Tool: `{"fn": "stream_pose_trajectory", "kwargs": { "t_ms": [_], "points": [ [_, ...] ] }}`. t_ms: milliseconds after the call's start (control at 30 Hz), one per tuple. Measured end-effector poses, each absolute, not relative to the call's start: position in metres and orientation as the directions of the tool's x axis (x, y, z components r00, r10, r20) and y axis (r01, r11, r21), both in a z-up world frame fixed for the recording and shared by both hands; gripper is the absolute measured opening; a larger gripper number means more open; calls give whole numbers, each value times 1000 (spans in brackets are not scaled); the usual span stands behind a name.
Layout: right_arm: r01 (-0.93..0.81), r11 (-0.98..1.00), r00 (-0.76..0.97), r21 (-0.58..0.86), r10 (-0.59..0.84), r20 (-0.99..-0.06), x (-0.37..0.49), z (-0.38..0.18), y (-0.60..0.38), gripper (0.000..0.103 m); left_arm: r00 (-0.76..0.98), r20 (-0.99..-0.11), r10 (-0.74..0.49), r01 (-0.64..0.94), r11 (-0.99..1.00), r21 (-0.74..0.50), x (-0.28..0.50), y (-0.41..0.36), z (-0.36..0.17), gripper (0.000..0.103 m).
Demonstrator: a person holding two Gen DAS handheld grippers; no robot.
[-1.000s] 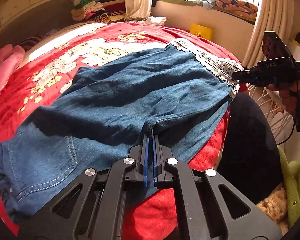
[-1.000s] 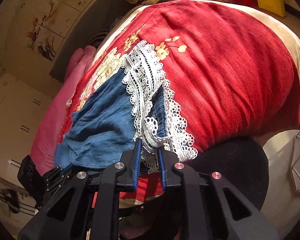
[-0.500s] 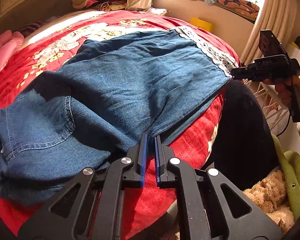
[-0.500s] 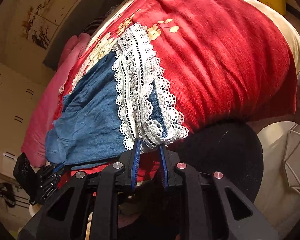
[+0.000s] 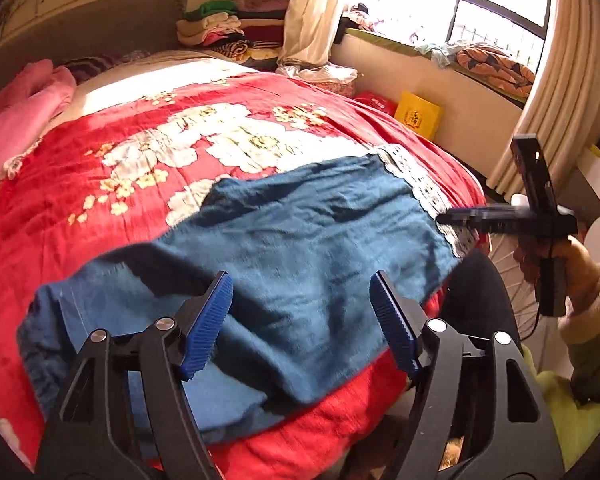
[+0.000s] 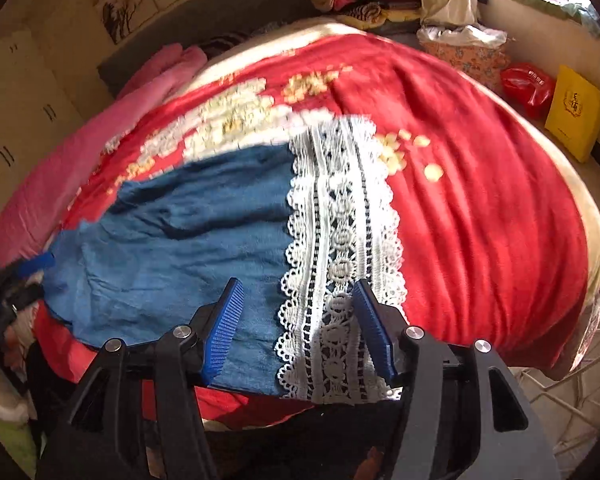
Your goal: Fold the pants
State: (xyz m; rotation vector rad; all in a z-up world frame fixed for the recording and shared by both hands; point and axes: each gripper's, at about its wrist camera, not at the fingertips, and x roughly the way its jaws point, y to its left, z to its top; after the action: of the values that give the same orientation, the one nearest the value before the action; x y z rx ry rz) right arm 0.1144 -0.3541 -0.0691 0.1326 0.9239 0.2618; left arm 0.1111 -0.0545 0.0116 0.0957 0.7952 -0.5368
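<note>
left wrist view: blue denim pants (image 5: 284, 248) flat on red floral bedspread (image 5: 112, 184), long axis crosswise. left gripper (image 5: 300, 320) spread wide over near middle edge, empty. right gripper (image 6: 300, 320) likewise apart over lace hem (image 6: 340, 248), nearer that end.

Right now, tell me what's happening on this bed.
A person is folding blue pants on a red blanket, with a gripper in each hand. Both grippers are open and hold nothing. The left gripper hangs over the pants' near edge, and the right gripper over the white lace hem. The pants lie flat, one leg over the other, at the blanket's near edge.
</note>
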Motion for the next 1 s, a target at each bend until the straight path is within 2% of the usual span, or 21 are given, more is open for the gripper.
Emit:
{"fn": "stream_pose_trajectory", "kwargs": {
  "t_ms": [100, 167, 267, 500, 533, 600, 633, 667, 700, 733, 767, 1000],
  "points": [
    [-220, 955, 578, 198, 291, -763, 110, -61, -347, 64, 574, -717, -395, 471, 876, -106, 151, -58, 13, 64],
    [-235, 925, 611, 299, 380, -695, 108, -39, -365, 63, 565, -740, -366, 458, 885, -88, 178, -59, 9, 64],
    [-186, 918, 695, 350, 374, -614, 126, -10, -400, 63, 521, -772, -364, 429, 894, -132, 214, -53, -2, 64],
    [-131, 855, 589, 503, 475, -654, 219, -40, -432, 64, 394, -811, -432, 351, 887, -301, 260, -48, -40, 62],
    [-136, 851, 566, 507, 487, -665, 228, -45, -428, 64, 379, -815, -438, 350, 883, -312, 262, -51, -44, 53],
    [-164, 849, 533, 503, 505, -679, 237, -54, -416, 60, 356, -824, -440, 350, 881, -319, 266, -55, -51, 35],
    [-168, 858, 529, 485, 494, -690, 239, -57, -409, 50, 350, -827, -440, 350, 880, -321, 267, -57, -54, 29],
    [-190, 861, 525, 471, 495, -692, 237, -58, -403, 47, 343, -826, -447, 352, 877, -328, 269, -59, -55, 19],
    [-211, 855, 517, 474, 510, -688, 235, -58, -396, 38, 342, -826, -448, 355, 875, -328, 270, -61, -55, 16],
    [-229, 847, 507, 479, 524, -684, 232, -59, -391, 24, 342, -827, -447, 359, 875, -324, 270, -62, -54, 12],
    [-254, 848, 508, 465, 526, -682, 226, -57, -386, 18, 344, -825, -449, 362, 874, -325, 270, -63, -53, 9],
    [-338, 901, 639, 273, 433, -636, 229, -3, -385, 15, 438, -764, -474, 354, 872, -338, 278, -59, -22, 7]
  ]
}}
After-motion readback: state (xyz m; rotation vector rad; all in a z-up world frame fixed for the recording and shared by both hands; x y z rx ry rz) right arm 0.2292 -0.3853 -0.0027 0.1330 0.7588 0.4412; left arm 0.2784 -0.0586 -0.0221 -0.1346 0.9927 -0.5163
